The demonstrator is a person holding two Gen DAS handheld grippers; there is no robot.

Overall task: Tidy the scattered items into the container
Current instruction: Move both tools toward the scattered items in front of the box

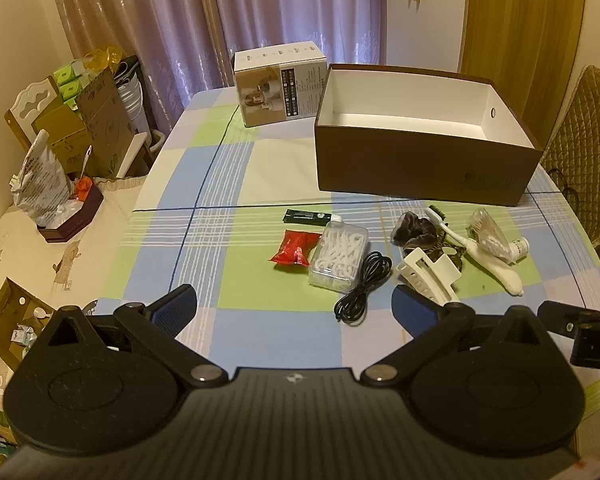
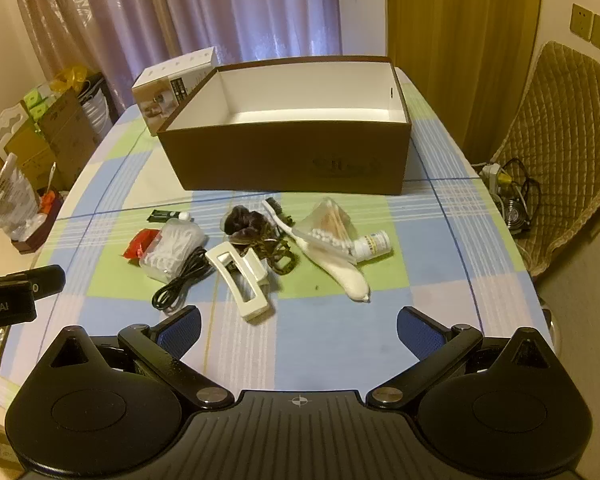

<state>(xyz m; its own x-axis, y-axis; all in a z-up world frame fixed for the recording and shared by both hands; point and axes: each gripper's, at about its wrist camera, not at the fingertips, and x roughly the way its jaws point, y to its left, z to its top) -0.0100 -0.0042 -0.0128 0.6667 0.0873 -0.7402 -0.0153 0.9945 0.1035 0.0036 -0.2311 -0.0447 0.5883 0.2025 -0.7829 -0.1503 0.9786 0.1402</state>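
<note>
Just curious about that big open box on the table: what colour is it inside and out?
The box is dark brown outside and white inside, clearest in the right wrist view.

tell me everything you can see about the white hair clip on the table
The white hair clip is a large claw-style clip in glossy cream plastic, with rectangular cut-out frames and a hinge at its middle. It lies on its side on the checked tablecloth, nearest the claws of all the scattered items. The black cable lies just to its left, and its far end meets the patterned hair band. Neither claw touches it.

I see my right gripper (image 2: pixel 299 330) spread wide above the cloth (image 2: pixel 440 248); clip (image 2: pixel 242 282), cable (image 2: pixel 182 280) near; box (image 2: pixel 288 160) beyond.
</note>
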